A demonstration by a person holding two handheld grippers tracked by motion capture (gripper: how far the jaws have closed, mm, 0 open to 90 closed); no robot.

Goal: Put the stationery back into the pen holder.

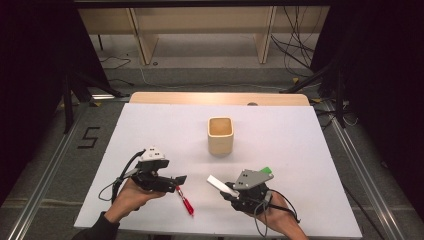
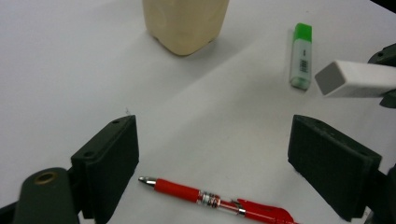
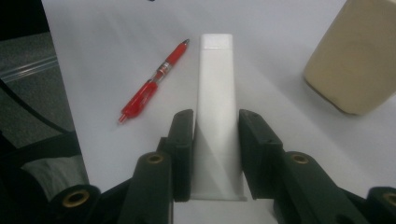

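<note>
On table, near edge: red pen (image 2: 219,201) lies flat between the spread, unclenched jaws of left gripper (image 2: 224,168), placed to be grasped.
Right gripper (image 3: 215,140): clamps white block (image 3: 216,107) by its near end, far end free.
Beige cup (image 1: 220,135): upright mid-table, likely receptacle.
Green highlighter (image 2: 301,56): lies flat beside block.

L forearm enters from bottom left of high view, hand wrapped under left gripper (image 1: 176,183), jaws pointing right and spread wide, nothing between pads. R hand (image 1: 276,212) comes in from bottom right, holding right gripper (image 1: 227,191), jaws pointing left toward the other unit and partly closed, pads pressed against what they carry. Both grippers near table's front edge, apart, cables trailing back toward wrists
</note>
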